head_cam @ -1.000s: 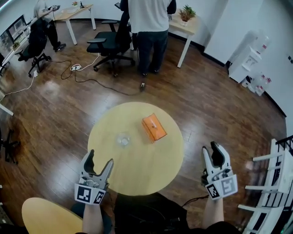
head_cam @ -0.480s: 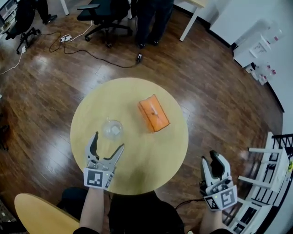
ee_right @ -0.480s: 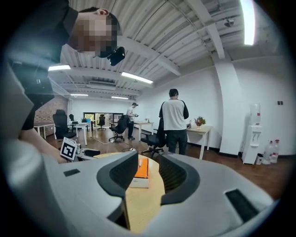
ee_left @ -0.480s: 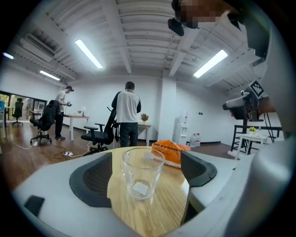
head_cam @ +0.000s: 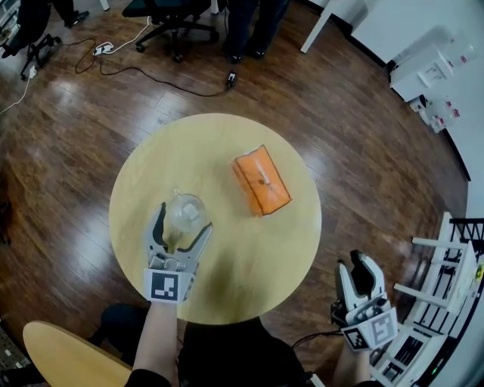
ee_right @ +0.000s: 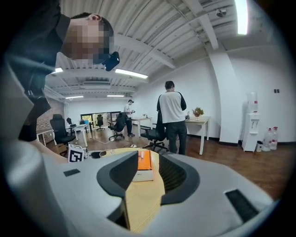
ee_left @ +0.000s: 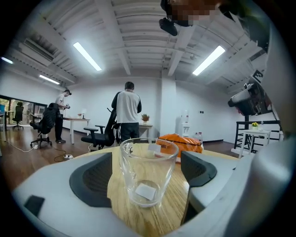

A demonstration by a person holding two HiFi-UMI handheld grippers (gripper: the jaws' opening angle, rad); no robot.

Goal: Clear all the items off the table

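A clear drinking glass [head_cam: 185, 211] stands upright on the round wooden table [head_cam: 227, 257], left of centre. My left gripper [head_cam: 181, 221] is open wide around it. In the left gripper view the glass [ee_left: 148, 173] sits between the two dark pads [ee_left: 91, 179] with a gap on each side. An orange tissue box [head_cam: 262, 181] lies right of centre, and it shows behind the glass as well [ee_left: 181, 142]. My right gripper [head_cam: 360, 266] hangs off the table's right front edge. Its jaws are a little apart with nothing between them, and it faces the tissue box [ee_right: 144, 165].
A person's legs [head_cam: 253, 23] and black office chairs [head_cam: 170, 15] are beyond the table. Cables [head_cam: 151, 72] run across the wood floor. A white rack [head_cam: 442, 302] stands close on the right. Another rounded wooden top [head_cam: 64, 355] is at the lower left.
My left gripper moved forward over the table, its jaws widened, and the glass now stands between them. The right gripper stayed low off the table's right side.
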